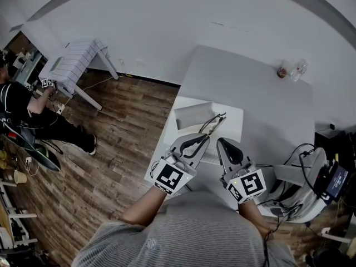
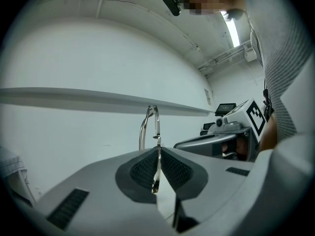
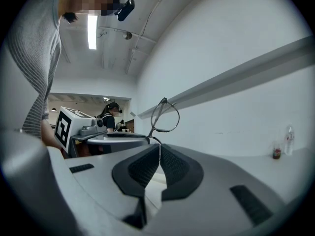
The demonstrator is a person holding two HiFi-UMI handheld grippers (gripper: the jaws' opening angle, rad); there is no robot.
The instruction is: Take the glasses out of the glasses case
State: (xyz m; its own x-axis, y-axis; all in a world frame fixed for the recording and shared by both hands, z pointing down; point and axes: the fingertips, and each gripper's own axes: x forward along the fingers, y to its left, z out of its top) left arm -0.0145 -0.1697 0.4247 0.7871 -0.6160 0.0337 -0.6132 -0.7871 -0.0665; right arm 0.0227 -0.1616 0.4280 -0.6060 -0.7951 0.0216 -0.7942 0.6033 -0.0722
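Note:
Thin metal-framed glasses point(image 1: 214, 123) hang just above the white table, and my left gripper point(image 1: 204, 138) is shut on one of their temple arms. In the left gripper view the wire frame point(image 2: 151, 123) rises from between the pressed pads. The open pale grey glasses case point(image 1: 193, 115) lies on the table just left of the glasses, and its inside looks bare. My right gripper point(image 1: 221, 141) is beside the left one, its jaws shut. In the right gripper view the glasses point(image 3: 165, 115) stand just beyond its tips, and nothing clearly shows between its pads point(image 3: 170, 168).
The small white table point(image 1: 233, 118) adjoins a larger white surface with a bottle and a small jar point(image 1: 292, 70) at its far side. Cabled equipment point(image 1: 320, 182) stands at the right. On the wooden floor at left are a white stool point(image 1: 75, 65) and a seated person point(image 1: 25, 110).

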